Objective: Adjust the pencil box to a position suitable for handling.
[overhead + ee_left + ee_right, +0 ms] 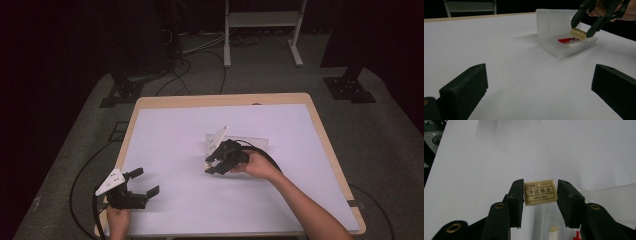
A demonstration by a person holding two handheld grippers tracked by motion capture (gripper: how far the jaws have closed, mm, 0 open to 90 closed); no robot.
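A cream eraser point(540, 192) with printed characters is clamped between the jaws of my right gripper point(540, 195). From the left gripper view the same eraser point(578, 33) hangs just above a clear plastic box point(554, 45) with its lid up, and a red item point(564, 40) lies inside. In the high view the right gripper point(213, 165) hovers at the box's point(260, 142) left end near the table's middle. My left gripper point(140, 182) rests near the front left of the table, jaws wide apart and empty; its two black fingers point(465, 88) frame bare white surface.
A white sheet point(175, 145) covers the wooden table point(320, 125). Black cables point(80, 175) trail off the left side onto the grey floor. A white metal frame point(227, 45) and dark stands point(350, 85) are beyond the far edge.
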